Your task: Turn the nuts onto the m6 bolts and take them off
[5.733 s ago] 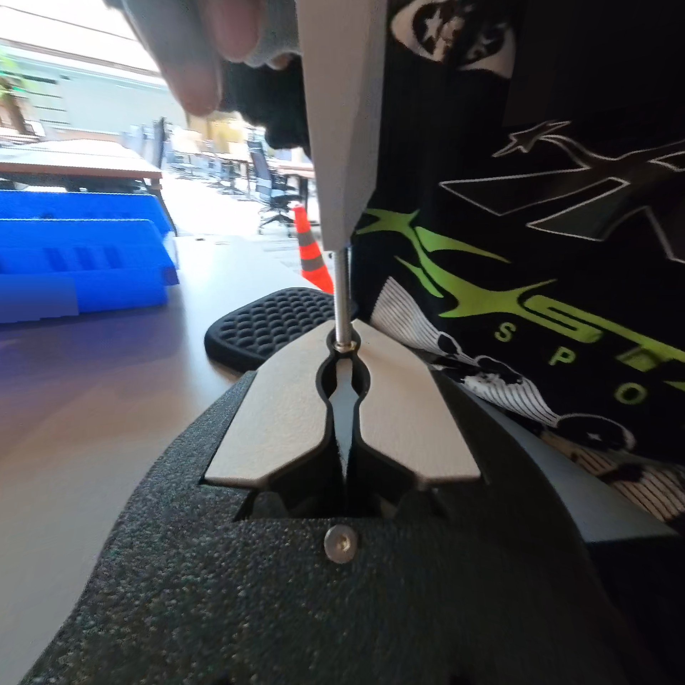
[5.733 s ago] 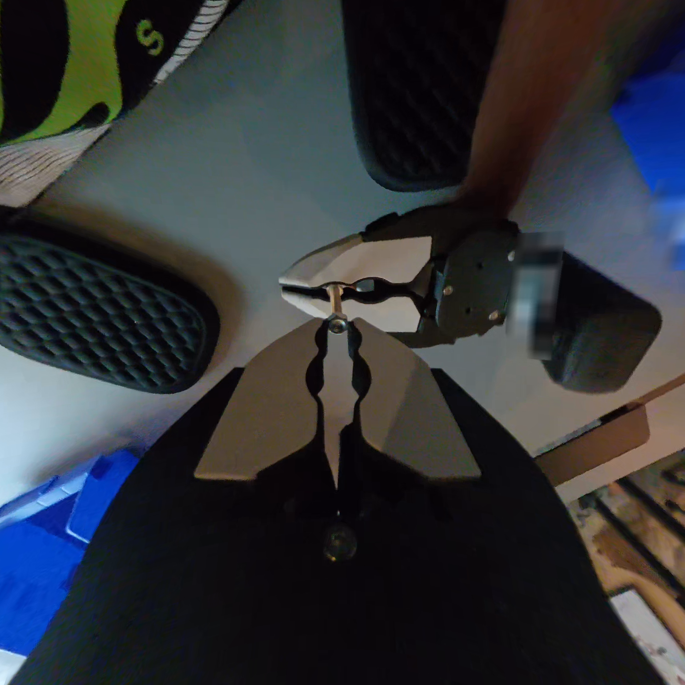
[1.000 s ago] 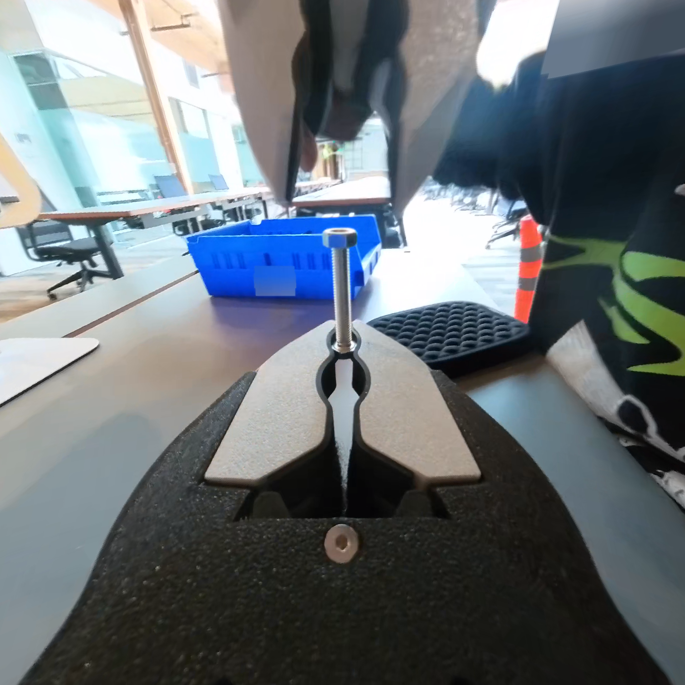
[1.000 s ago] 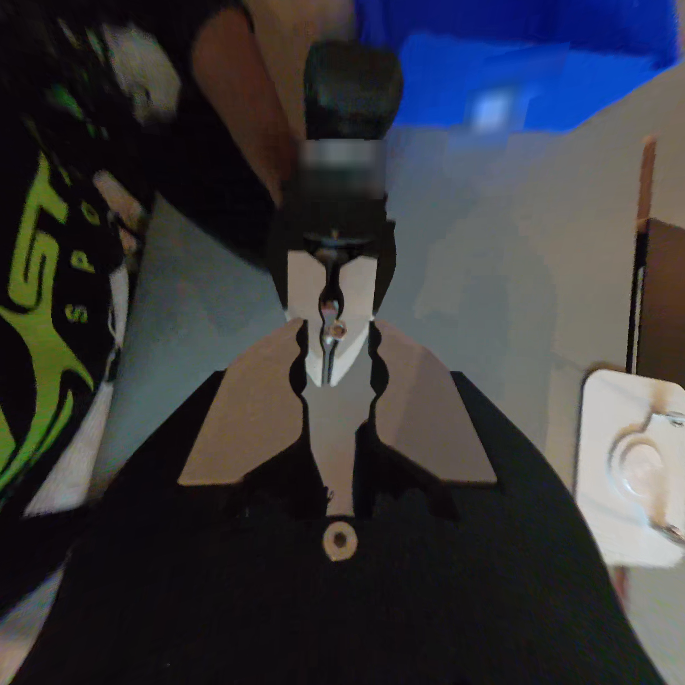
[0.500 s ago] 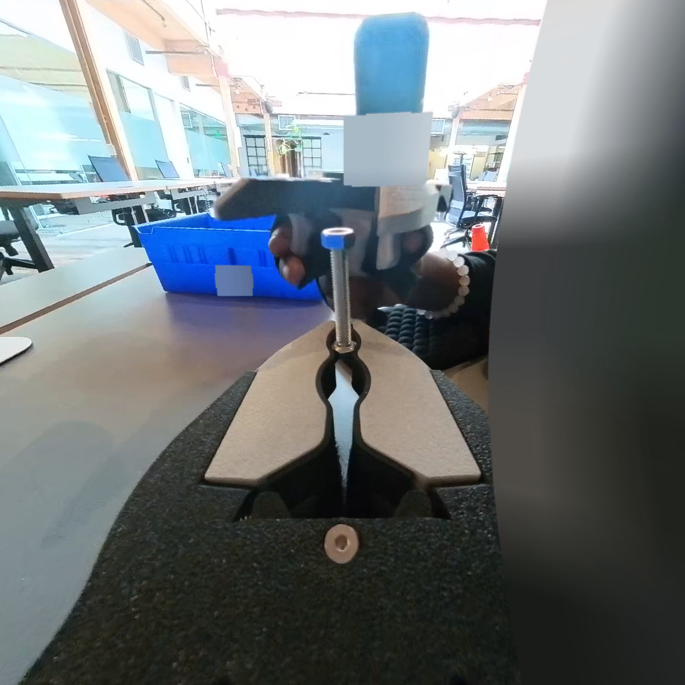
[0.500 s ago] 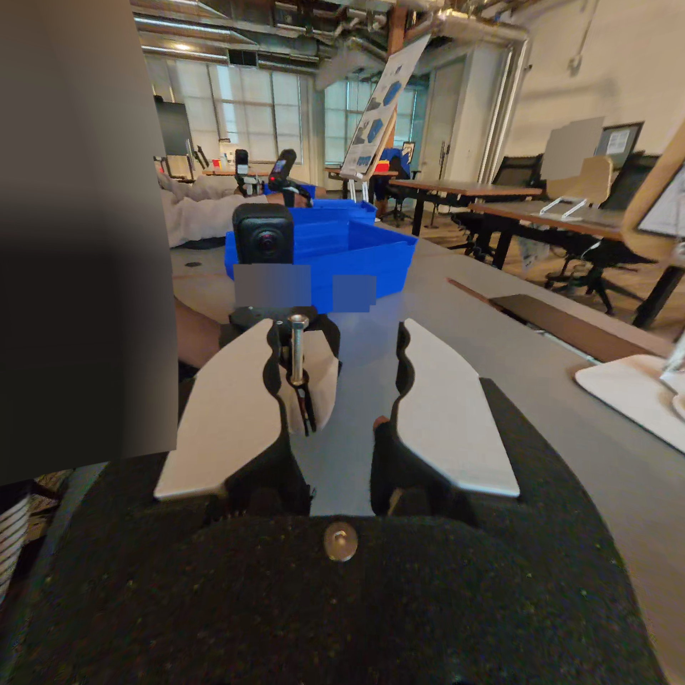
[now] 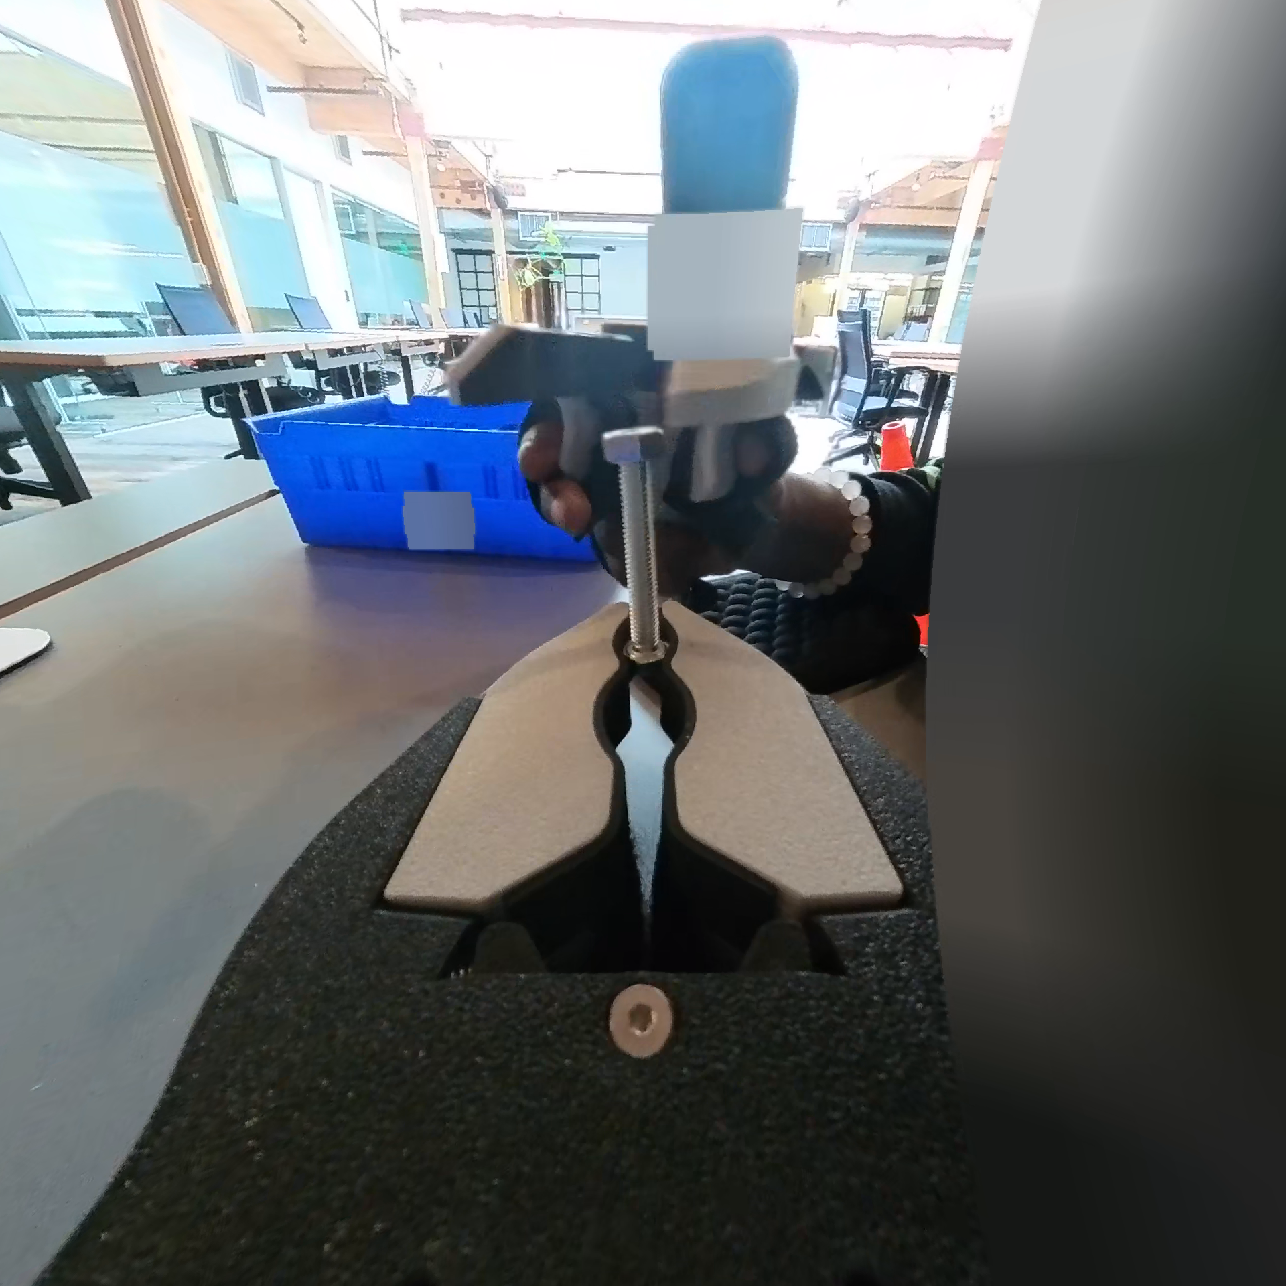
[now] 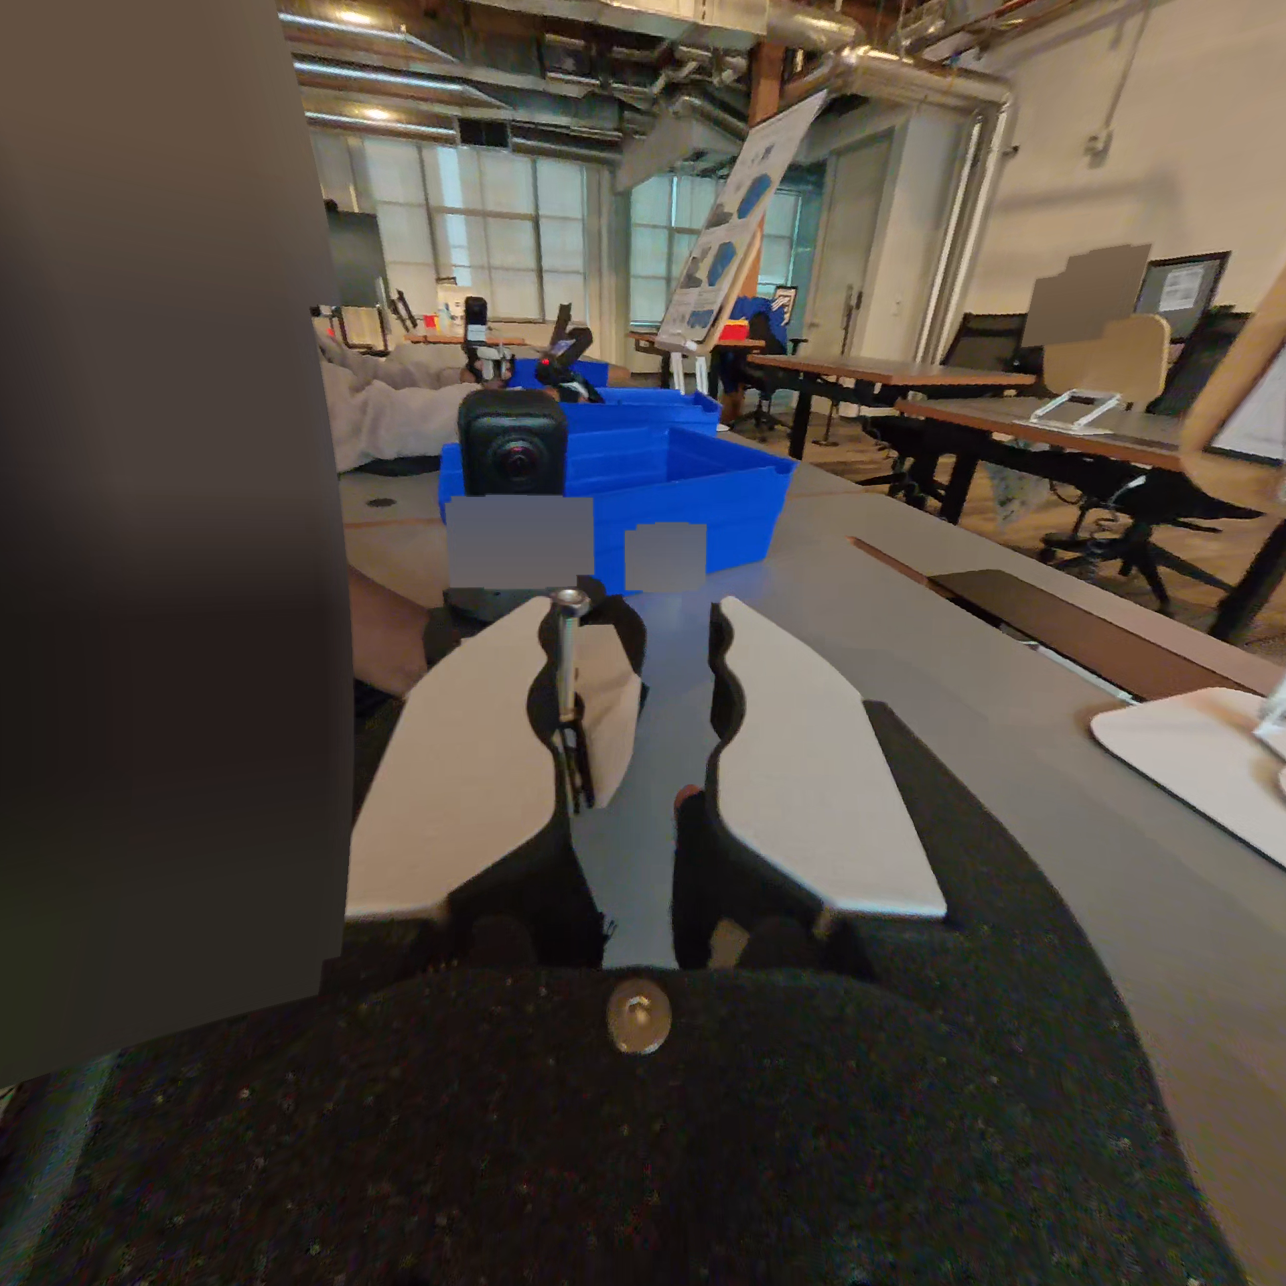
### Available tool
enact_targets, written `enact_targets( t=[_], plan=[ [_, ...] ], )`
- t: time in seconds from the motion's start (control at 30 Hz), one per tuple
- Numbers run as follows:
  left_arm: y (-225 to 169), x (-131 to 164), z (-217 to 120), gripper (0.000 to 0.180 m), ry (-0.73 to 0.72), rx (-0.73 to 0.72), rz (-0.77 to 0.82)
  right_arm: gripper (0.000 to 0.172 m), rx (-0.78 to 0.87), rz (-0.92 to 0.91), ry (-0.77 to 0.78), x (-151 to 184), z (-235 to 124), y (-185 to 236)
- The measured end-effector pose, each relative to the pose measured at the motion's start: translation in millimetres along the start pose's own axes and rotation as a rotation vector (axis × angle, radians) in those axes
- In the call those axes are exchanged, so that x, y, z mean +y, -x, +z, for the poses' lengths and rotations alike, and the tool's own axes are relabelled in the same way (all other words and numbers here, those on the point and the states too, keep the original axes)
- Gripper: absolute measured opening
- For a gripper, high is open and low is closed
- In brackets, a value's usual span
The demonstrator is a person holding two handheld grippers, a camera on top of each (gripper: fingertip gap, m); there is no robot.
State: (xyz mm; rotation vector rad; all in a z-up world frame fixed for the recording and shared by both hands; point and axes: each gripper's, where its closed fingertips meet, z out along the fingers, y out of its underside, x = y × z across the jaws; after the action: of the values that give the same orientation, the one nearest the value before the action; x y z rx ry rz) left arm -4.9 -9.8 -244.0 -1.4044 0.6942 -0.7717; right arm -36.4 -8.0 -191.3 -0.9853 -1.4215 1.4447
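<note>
Left tongs pinch the nut under the upright bolt; spread right tongs should clamp the bolt head squarely.

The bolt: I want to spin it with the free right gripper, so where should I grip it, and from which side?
Grip the bolt by its head, coming level from the far side. It stands upright, with its lower end pinched in the shut left gripper at the nut. The head is its widest, topmost part and fully exposed. The right gripper is open, probably wide enough.
</note>
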Motion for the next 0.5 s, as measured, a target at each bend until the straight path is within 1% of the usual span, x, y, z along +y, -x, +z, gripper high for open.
enact_targets(
  t=[0.07, 0.1, 0.17, 0.3, 0.4, 0.5],
  plan=[
    [0, 0, 0, 0.003, -0.001, 0.001, -0.001, 0.047, -0.016, -0.012, 0.026, 2, 7, 6],
    [-1, 0, 0, 0.003, 0.002, 0.004, 0.003, 0.047, -0.014, -0.019, 0.037, 3, 10, 7],
    [-3, 1, 1, 0.003, 0.011, 0.011, 0.016, 0.045, 0.004, -0.041, 0.051, 5, 10, 4],
    [0, -1, 0, 0.003, -0.005, 0.004, -0.004, 0.039, -0.002, -0.034, 0.036, 5, -2, -1],
    [-1, 0, 0, 0.003, 0.000, 0.006, 0.003, 0.041, -0.084, -0.015, 0.047, 3, -3, 9],
    [-2, 0, 0, 0.003, 0.001, 0.008, 0.005, 0.038, -0.147, -0.039, 0.118, 3, -1, 13]
  ],
)
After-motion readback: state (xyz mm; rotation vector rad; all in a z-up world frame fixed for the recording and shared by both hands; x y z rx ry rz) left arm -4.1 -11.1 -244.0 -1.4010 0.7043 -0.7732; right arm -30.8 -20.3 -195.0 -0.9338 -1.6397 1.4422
